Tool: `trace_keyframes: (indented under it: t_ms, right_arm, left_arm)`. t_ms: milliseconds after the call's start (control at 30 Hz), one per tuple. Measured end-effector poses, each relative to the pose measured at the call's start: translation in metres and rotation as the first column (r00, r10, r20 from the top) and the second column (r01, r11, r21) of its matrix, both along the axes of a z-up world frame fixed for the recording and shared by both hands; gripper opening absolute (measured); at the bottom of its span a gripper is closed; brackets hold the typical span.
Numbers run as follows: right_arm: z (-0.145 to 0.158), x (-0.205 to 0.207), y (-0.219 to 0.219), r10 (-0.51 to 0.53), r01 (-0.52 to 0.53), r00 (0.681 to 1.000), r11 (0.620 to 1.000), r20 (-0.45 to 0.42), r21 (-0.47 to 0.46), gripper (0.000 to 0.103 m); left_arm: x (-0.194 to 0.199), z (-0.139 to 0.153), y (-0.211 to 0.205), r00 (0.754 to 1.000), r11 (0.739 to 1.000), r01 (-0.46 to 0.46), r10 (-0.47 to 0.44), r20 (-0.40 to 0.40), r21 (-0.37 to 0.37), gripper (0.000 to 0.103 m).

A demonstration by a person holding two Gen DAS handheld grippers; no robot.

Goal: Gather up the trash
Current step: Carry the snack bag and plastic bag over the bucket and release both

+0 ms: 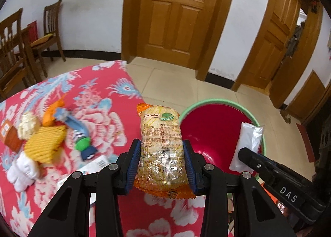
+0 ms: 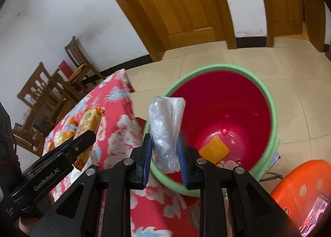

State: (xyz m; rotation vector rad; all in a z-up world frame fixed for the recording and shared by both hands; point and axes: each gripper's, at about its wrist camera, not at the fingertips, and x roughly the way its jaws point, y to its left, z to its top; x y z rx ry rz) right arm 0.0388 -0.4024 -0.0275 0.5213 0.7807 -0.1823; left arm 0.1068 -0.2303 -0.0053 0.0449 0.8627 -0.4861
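While you held both tools near the table's edge, your left gripper [image 1: 161, 166] was clamped on an orange snack packet [image 1: 160, 143], its blue pads [image 1: 133, 166] pressing the packet's two sides, the packet standing upright between them above the floral red tablecloth [image 1: 103, 96]. Your right gripper [image 2: 165, 150] was closed around a crumpled clear plastic bag [image 2: 165, 127], held upright over the near rim of the red bin [image 2: 258, 112] with its green lip. That bin stood on the tiled floor just beside the table, and a yellow ridged piece [image 2: 215, 150] lay on its bottom. More litter sat on the cloth to your left: a yellow ridged wrapper [image 1: 44, 143], an orange wrapper [image 1: 51, 112], a blue-and-green packet [image 1: 79, 137] and crumpled white tissue [image 1: 22, 170]. An orange plastic stool [image 2: 300, 191] stood beside the bin.
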Motion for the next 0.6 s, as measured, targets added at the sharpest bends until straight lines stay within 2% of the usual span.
trace_keyframes:
  t_ms: [200, 600]
  right_arm:
    - [-0.019, -0.001, -0.020, -0.049, 0.050, 0.998, 0.998, -0.048, 0.024, 0.028]
    - [-0.036, 0.000, -0.037, -0.106, 0.111, 0.990, 0.992, -0.094, 0.054, 0.029]
  left_arm:
    - [0.004, -0.013, -0.025, 0.999, 0.999, 0.045, -0.045, -0.025, 0.022, 0.041]
    - [0.009, -0.030, -0.059, 0.993, 0.993, 0.105, -0.101, -0.062, 0.058, 0.041]
